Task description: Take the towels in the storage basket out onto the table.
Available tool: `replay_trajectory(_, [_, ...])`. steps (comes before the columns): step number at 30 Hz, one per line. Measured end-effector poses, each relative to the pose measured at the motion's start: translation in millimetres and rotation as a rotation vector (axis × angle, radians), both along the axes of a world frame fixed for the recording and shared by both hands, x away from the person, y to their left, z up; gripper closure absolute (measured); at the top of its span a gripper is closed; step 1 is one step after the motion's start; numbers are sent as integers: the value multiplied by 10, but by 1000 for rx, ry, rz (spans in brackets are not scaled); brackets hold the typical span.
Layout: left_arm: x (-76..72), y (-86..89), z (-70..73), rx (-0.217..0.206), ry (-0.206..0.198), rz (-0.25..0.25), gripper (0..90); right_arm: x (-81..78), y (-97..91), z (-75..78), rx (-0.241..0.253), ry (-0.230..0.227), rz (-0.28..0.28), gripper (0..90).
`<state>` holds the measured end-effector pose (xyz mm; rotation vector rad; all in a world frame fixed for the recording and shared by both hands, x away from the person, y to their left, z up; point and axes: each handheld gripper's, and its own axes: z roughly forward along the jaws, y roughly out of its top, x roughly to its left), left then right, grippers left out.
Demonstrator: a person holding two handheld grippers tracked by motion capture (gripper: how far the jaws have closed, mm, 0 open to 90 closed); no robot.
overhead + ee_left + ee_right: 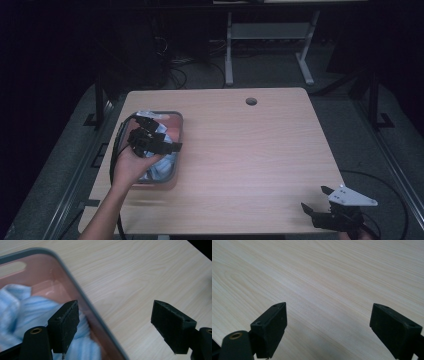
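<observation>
Over the pink bin [75, 287] my left gripper [115, 325] spreads wide above blue cloth [22, 307], while my right gripper [328, 327] gapes over bare table [324, 277].

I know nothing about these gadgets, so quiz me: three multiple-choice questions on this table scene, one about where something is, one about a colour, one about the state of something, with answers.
1. Where on the table does the bin sit?
A. left side
B. right edge
C. far corner by the hole

2. What colour is the cloth in the bin?
A. red
B. light blue
C. green

3. How do the right gripper jaws stand?
A. shut on cloth
C. shut empty
B. wide open

Answers: 1 A, the high view shows it at the left, under the left gripper. 2 B, pale blue folds show in the left gripper view. 3 B, bare wood shows between its jaws.
</observation>
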<state>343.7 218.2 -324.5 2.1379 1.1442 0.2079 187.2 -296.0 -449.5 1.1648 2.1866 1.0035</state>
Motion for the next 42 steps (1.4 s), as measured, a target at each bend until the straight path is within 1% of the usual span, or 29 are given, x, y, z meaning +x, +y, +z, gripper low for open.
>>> replay_trajectory(1, [17, 81, -28, 3, 9, 15, 221, -3, -3, 2, 2, 0, 2, 137])
replay_trajectory(3, [24, 137, -55, 13, 6, 32, 222, -3, -5, 3, 3, 0, 1, 137])
replay_trajectory(4, [24, 137, -55, 13, 6, 32, 223, -3, -5, 3, 3, 0, 1, 137])
replay_trajectory(5, [30, 164, -68, 22, 6, 35, 223, -3, -5, 3, 2, 0, 1, 137])
replay_trajectory(6, [41, 190, -86, 20, 13, 39, 225, -3, -5, 3, 2, 0, 2, 137])
replay_trajectory(7, [63, 234, -122, 18, 30, 44, 225, -3, -4, 3, 1, 0, 3, 137])
replay_trajectory(9, [88, 285, -169, 21, 46, 61, 225, -4, -2, 4, -4, -1, 7, 137])
replay_trajectory(11, [104, 334, -197, 24, 49, 72, 223, -5, 3, 5, -2, -2, 9, 137])
replay_trajectory(13, [115, 394, -227, 26, 53, 100, 223, -9, 3, 7, -3, -4, 10, 137])
replay_trajectory(15, [120, 439, -247, 28, 56, 115, 222, -9, 1, 8, -1, -4, 10, 137])
replay_trajectory(16, [120, 439, -247, 28, 56, 115, 220, -9, 0, 7, 0, -3, 9, 137])
replay_trajectory(17, [126, 481, -277, 23, 65, 133, 219, -6, -2, 6, -3, -4, 13, 137])
replay_trajectory(18, [126, 481, -277, 23, 65, 133, 218, -6, -2, 6, -3, -4, 13, 137])
replay_trajectory(20, [141, 543, -327, 28, 81, 150, 215, -7, 8, 5, 0, -2, 14, 137])
replay_trajectory(23, [152, 568, -369, 28, 98, 152, 222, -9, 18, 7, -1, -2, 17, 137])
replay_trajectory(24, [152, 568, -369, 28, 98, 152, 222, -9, 18, 7, -1, -2, 17, 137])
replay_trajectory(25, [151, 559, -381, 46, 103, 148, 227, -9, 23, 7, -3, -2, 21, 137])
replay_trajectory(27, [156, 552, -395, 53, 103, 153, 232, -8, 25, 5, -6, -3, 23, 137])
replay_trajectory(29, [165, 545, -414, 78, 108, 160, 226, -10, 30, 7, -4, -3, 23, 137])
replay_trajectory(31, [176, 543, -445, 85, 115, 168, 221, -15, 34, 10, -5, -3, 19, 137])
replay_trajectory(33, [185, 538, -476, 105, 122, 173, 218, -15, 32, 10, -5, -7, 21, 137])
replay_trajectory(34, [185, 538, -476, 105, 122, 173, 219, -15, 32, 10, -5, -7, 21, 137])
replay_trajectory(35, [197, 541, -522, 110, 141, 179, 219, -16, 30, 11, -5, -7, 21, 137])
replay_trajectory(36, [197, 541, -522, 110, 141, 179, 219, -16, 30, 11, -5, -7, 21, 137])
replay_trajectory(37, [205, 539, -562, 110, 159, 178, 219, -16, 28, 12, -6, -8, 22, 137])
replay_trajectory(38, [205, 539, -562, 110, 159, 178, 219, -16, 28, 13, -5, -8, 22, 137])
replay_trajectory(39, [209, 528, -605, 131, 171, 174, 219, -16, 27, 13, -5, -9, 23, 137])
replay_trajectory(41, [221, 515, -646, 148, 194, 168, 220, -16, 27, 13, -6, -10, 23, 137])
replay_trajectory(42, [230, 502, -669, 165, 199, 170, 221, -16, 28, 13, -5, -9, 23, 137])
